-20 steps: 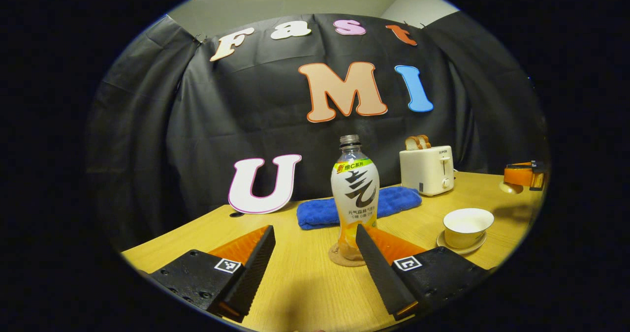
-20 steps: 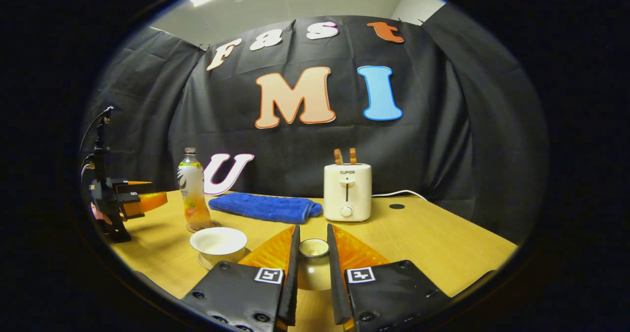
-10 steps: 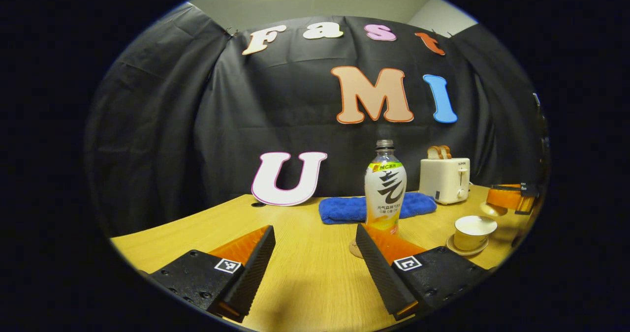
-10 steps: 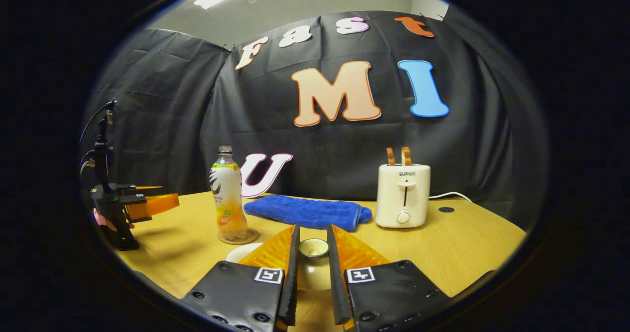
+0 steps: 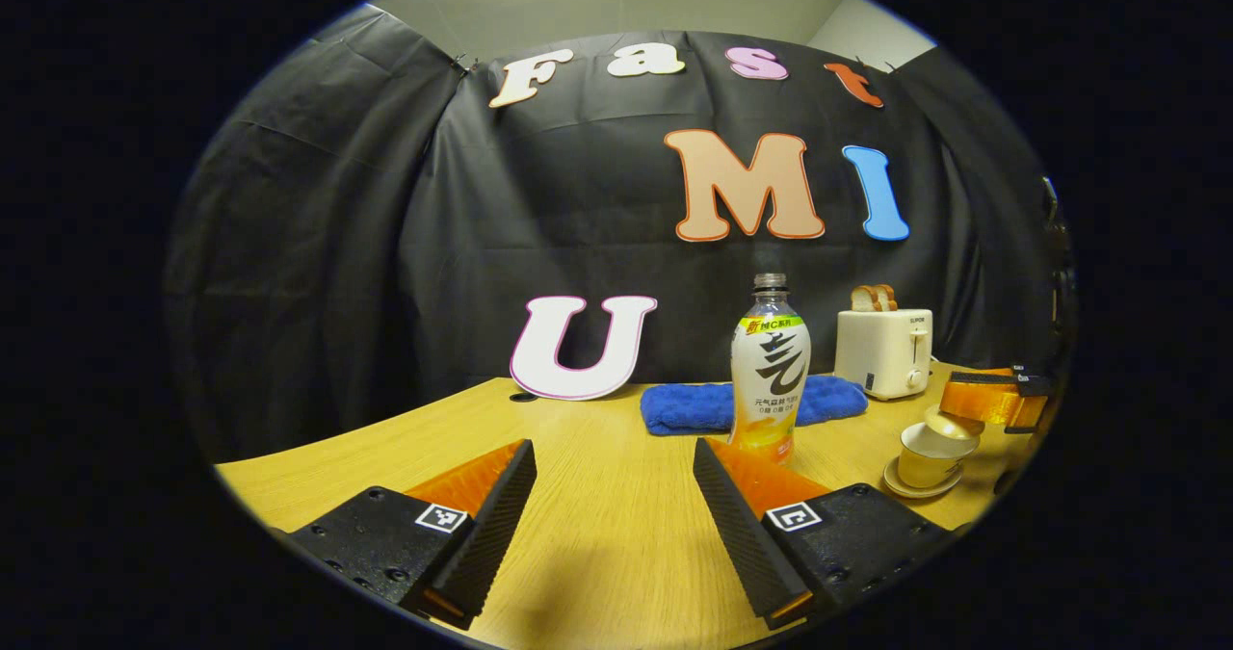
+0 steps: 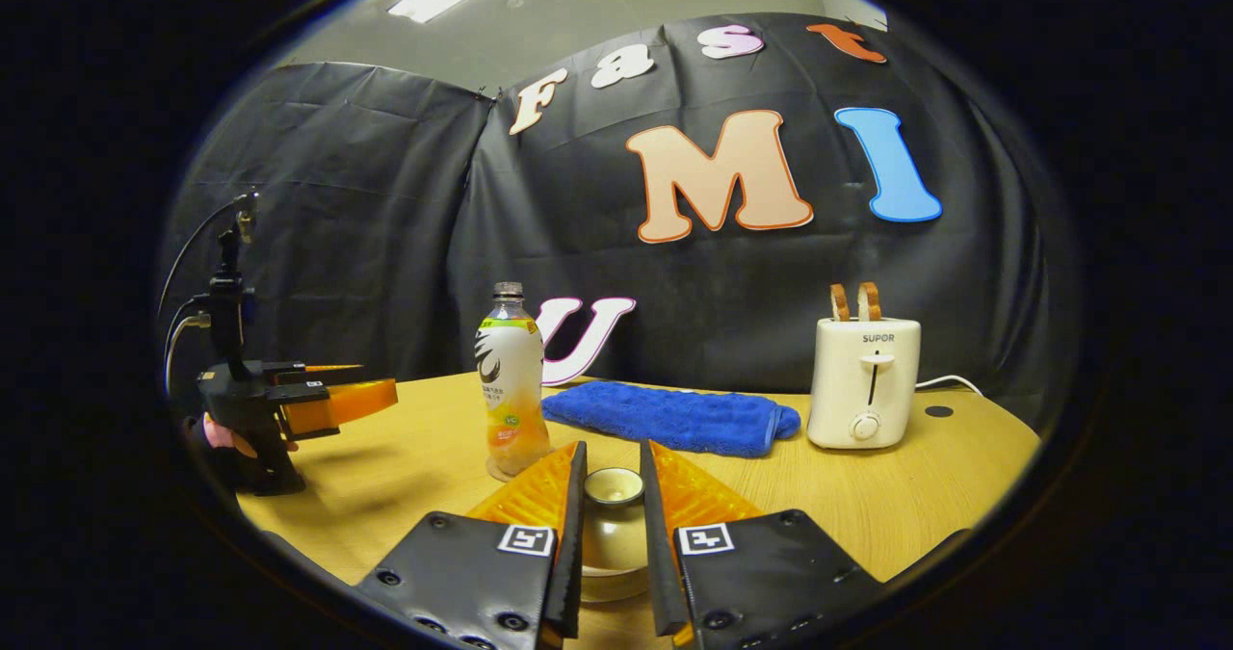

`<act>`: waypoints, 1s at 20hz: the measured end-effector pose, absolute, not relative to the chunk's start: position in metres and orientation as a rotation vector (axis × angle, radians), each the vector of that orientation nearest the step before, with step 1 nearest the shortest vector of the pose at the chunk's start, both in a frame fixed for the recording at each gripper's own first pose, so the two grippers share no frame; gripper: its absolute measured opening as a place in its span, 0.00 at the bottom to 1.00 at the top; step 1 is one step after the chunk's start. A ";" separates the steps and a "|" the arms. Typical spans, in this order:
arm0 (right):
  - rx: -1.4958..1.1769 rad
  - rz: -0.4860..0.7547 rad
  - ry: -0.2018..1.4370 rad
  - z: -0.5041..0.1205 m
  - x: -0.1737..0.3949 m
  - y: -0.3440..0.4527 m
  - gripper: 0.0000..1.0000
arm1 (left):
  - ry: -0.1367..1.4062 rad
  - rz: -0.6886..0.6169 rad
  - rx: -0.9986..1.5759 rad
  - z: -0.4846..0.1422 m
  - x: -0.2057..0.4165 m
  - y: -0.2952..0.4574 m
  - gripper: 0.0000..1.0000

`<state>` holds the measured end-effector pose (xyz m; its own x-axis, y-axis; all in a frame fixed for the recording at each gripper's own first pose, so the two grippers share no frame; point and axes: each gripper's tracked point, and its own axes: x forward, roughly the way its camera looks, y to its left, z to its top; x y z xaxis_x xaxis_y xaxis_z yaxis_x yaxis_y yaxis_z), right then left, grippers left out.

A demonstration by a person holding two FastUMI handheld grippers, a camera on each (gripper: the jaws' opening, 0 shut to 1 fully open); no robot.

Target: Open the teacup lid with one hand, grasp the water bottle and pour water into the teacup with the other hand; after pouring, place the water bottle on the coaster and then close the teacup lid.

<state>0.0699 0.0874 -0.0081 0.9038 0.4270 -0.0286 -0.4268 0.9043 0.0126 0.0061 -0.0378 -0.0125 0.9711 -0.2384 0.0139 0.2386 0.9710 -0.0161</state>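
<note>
Left hand-held gripper [image 5: 612,520] wide apart, gripping nothing, low over the tabletop [image 5: 597,554]. Bottle [image 5: 770,366] upright ahead of it and a little right, cap off, lower part hidden behind the right finger. Towel [image 5: 708,406] behind the bottle, toaster [image 5: 884,352] with bread in its slots farther right. Teacup [image 5: 931,453] on its saucer [image 5: 910,488] near the right edge, with the lid [image 5: 949,424] tilted over its rim, held by the other hand-held gripper [image 5: 992,402]; whether lid and rim touch is unclear.

In the right gripper view, right hand-held gripper [image 6: 613,534] clamped on the lid [image 6: 614,486], both fingers pressing its knob. Bottle [image 6: 512,380] upright beyond the left finger, standing on the coaster [image 6: 496,472]. Towel [image 6: 674,417] and toaster [image 6: 864,381] farther back. Left hand-held gripper [image 6: 337,402] at far left, held by a hand [image 6: 226,435], over the tabletop [image 6: 385,477].
</note>
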 end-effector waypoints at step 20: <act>-0.020 0.461 0.137 -0.023 0.069 0.097 0.70 | -0.009 -0.240 -0.017 -0.010 0.005 -0.039 0.96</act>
<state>0.0689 0.0966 -0.0233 0.8867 0.4417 -0.1366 -0.4444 0.8957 0.0116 0.0045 -0.0391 -0.0101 0.9713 -0.2376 0.0108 0.2378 0.9712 -0.0160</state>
